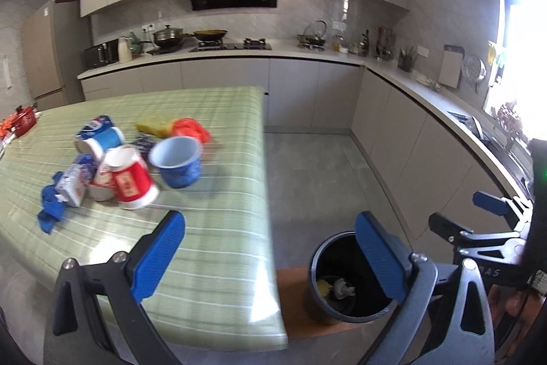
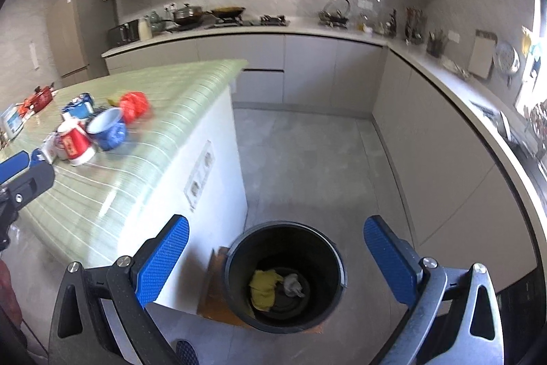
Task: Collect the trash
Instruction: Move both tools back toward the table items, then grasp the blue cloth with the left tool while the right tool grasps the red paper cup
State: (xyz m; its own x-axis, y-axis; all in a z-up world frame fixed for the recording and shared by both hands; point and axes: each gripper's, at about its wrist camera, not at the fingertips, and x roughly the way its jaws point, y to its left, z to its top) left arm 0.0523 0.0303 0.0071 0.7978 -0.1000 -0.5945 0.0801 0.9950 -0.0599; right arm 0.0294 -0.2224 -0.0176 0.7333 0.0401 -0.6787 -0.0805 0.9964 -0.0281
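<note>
Both tools spread apart, empty: right tool (image 2: 275, 259) above bin (image 2: 286, 276), left tool (image 1: 270, 257) at surface (image 1: 212, 262) edge w/ cups (image 1: 136, 166).

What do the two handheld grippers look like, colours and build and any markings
Both the left gripper and the right gripper have black angular metal linkage arms with silver pivot bolts. Each ends in two flat fingers faced with bright blue, finely textured pads. In the left wrist view, the right gripper's body shows faint white lettering, too blurred to read, a green light and a small white coded label.

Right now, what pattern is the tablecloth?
Pale green with thin white stripes; the tablecloth shows best in the left wrist view.
</note>
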